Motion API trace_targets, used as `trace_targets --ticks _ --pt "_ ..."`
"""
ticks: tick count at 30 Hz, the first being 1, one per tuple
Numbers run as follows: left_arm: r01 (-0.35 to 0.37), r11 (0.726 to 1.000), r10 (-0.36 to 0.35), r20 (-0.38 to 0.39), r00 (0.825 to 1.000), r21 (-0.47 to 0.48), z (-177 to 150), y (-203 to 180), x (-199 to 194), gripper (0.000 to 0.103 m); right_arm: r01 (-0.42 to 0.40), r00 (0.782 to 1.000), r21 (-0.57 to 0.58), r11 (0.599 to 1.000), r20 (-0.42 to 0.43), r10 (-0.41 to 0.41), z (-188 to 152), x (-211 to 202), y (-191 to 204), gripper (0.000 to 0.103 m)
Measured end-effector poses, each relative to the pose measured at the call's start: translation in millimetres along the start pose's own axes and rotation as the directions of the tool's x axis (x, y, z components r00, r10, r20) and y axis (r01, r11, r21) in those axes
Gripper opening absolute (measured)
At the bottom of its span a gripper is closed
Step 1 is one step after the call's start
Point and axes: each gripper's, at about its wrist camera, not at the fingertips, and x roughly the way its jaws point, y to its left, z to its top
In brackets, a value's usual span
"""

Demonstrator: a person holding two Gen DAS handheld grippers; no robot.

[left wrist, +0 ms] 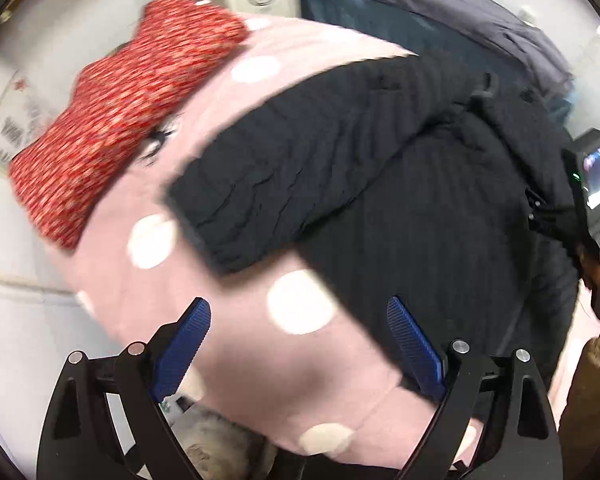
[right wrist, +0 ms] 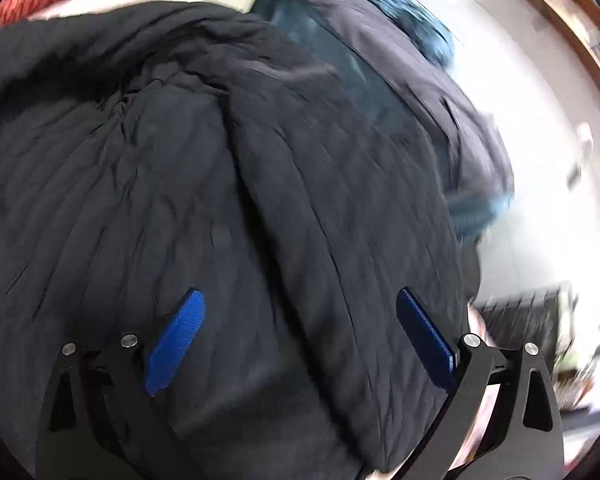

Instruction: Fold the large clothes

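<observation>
A black quilted padded jacket is lying spread over a pink cushion with white polka dots, one sleeve reaching out across the pink fabric. The left gripper is hovering over the pink cushion beside the jacket's edge, its blue-padded fingers standing apart and gripping nothing. The right gripper is hanging over the jacket's body, fingers likewise spread wide. A red speckled cloth is resting at the cushion's far side, and a navy and teal garment is lying just behind the jacket.
</observation>
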Motion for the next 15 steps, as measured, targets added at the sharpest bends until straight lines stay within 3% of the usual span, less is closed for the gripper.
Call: trace_targets --ticks 2,4,5,6,7,8,9,12,14,15 --pt "-0.011 0.998 0.01 -0.01 1.0 -0.066 -1.3 17.7 -2.6 0.088 0.013 0.999 -0.058 0.998 -0.032 -0.015 10.8 20.1 8.4 0.081" --pt "-0.008 0.993 0.007 -0.008 1.0 -0.117 -1.3 28.8 -4.2 0.088 -0.016 0.999 -0.069 0.997 -0.041 0.014 11.1 28.4 7.2 0.081" --pt "0.0 0.991 -0.001 -0.007 1.0 -0.136 -1.4 30.2 -4.1 0.089 -0.03 0.999 -0.063 0.998 -0.024 0.029 7.7 25.5 3.0 0.072" --pt "0.005 0.99 -0.006 -0.007 1.0 -0.14 -1.1 30.7 -3.5 0.089 -0.016 1.0 -0.053 0.998 0.002 0.016 2.5 17.2 -3.0 0.045" --pt "0.008 0.991 -0.009 -0.01 1.0 -0.135 -0.6 27.5 0.2 0.09 0.069 0.997 -0.042 0.997 0.03 -0.068 -4.3 6.5 -12.1 0.01" --pt "0.012 0.993 -0.015 -0.018 1.0 -0.121 1.3 22.1 4.7 0.09 0.062 0.996 -0.005 0.998 0.064 -0.061 -10.9 -4.4 -24.4 0.004" --pt "0.023 0.995 -0.026 -0.032 0.999 -0.099 4.0 13.5 10.7 0.09 0.047 0.995 0.046 0.998 0.088 -0.051 -20.3 -16.3 -42.0 0.004" --pt "0.065 0.997 -0.067 -0.066 0.996 -0.03 11.9 -16.2 26.4 0.09 0.126 0.986 0.182 0.975 0.087 -0.143 -54.0 -45.0 -100.8 0.003" --pt "0.101 0.994 -0.098 -0.074 0.992 0.034 19.8 -43.0 32.4 0.09 0.168 0.98 0.343 0.924 0.042 -0.194 -92.0 -65.5 -158.2 0.003" --pt "0.113 0.992 -0.109 -0.071 0.991 0.058 22.2 -52.4 33.5 0.09 0.19 0.977 0.437 0.879 0.004 -0.214 -116.5 -75.6 -189.7 0.003"
